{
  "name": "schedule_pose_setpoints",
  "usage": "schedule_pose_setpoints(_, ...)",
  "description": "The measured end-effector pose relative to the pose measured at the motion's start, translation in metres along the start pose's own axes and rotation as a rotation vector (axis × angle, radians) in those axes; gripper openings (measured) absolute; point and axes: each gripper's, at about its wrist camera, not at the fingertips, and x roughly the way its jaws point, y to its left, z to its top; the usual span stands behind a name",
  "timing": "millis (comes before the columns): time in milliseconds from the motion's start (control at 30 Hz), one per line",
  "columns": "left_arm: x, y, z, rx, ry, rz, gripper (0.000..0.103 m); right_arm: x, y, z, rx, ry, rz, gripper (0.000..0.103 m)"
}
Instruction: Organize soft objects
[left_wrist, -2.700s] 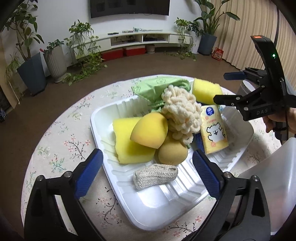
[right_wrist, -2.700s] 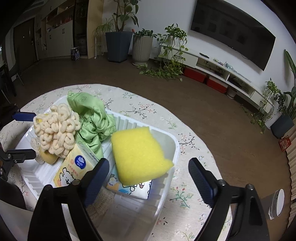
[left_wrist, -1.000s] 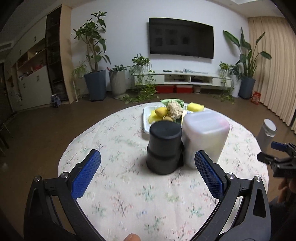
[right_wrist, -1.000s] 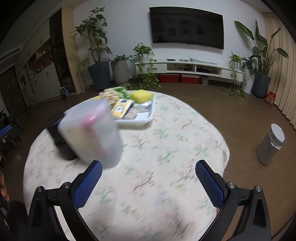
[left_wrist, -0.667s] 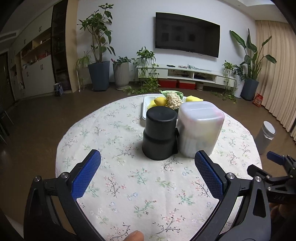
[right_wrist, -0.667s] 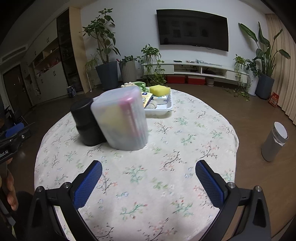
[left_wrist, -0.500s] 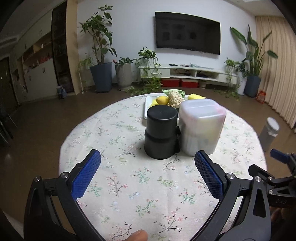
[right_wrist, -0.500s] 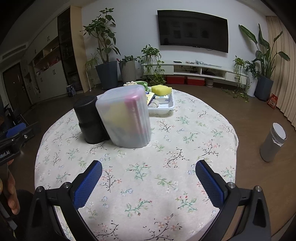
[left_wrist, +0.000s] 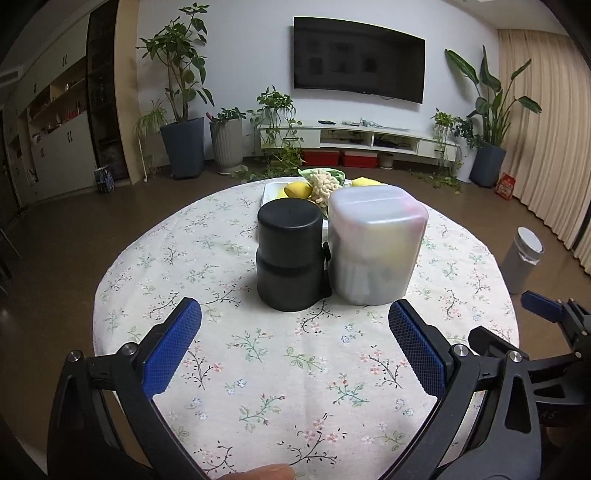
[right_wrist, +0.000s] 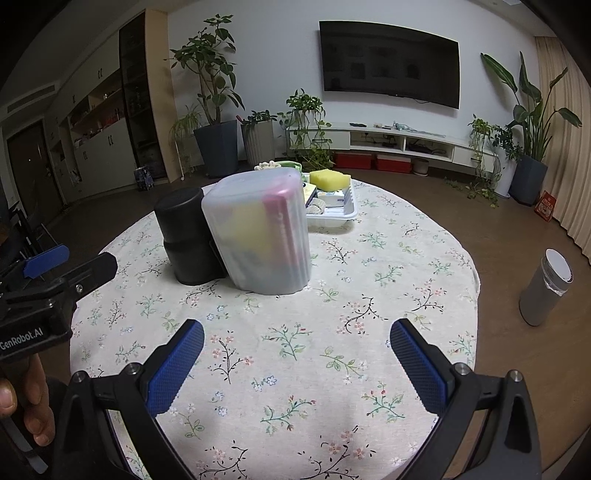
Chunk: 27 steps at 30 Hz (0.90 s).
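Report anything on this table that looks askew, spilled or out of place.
Nothing is spilled. The translucent container leans toward the black canister beside it in the right wrist view, possibly lens distortion. Soft items sit piled in the white tray behind them. Both tools, left and right, are open and empty.

"GenRobot.AI" in white letters on black body of left gripper (right_wrist: 44, 266), seen in right wrist view. No other text legible.

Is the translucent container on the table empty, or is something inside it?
Not empty: yellow and pink shapes show through the translucent container; what they are cannot be told.
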Motion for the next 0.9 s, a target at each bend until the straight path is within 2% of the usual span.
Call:
schedule_pose_setpoints(200, 0.004, 0.003, 0.002, -0.027, 0.015, -0.024, 0.103, 0.001, 0.003, 0.0, -0.009, 0.007, -0.014, 0.103)
schedule_pose_setpoints(333, 0.009, 0.001, 0.0, -0.013, 0.047, 0.014, 0.103, 0.003, 0.004, 0.0, -0.015, 0.011, -0.024, 0.103)
schedule_pose_setpoints(633, 0.011, -0.001, -0.003, 0.001, 0.05, 0.001, 0.103, 0.007, 0.005, 0.0, -0.021, 0.016, -0.038, 0.103)
schedule_pose_setpoints(800, 0.012, -0.002, -0.002, 0.011, 0.051, 0.036, 0.103, 0.007, 0.005, 0.0, -0.019, 0.016, -0.037, 0.103)
schedule_pose_setpoints(900, 0.014, -0.001, -0.003, 0.007, 0.062, 0.031, 0.103, 0.007, 0.005, 0.0, -0.02, 0.016, -0.037, 0.103)
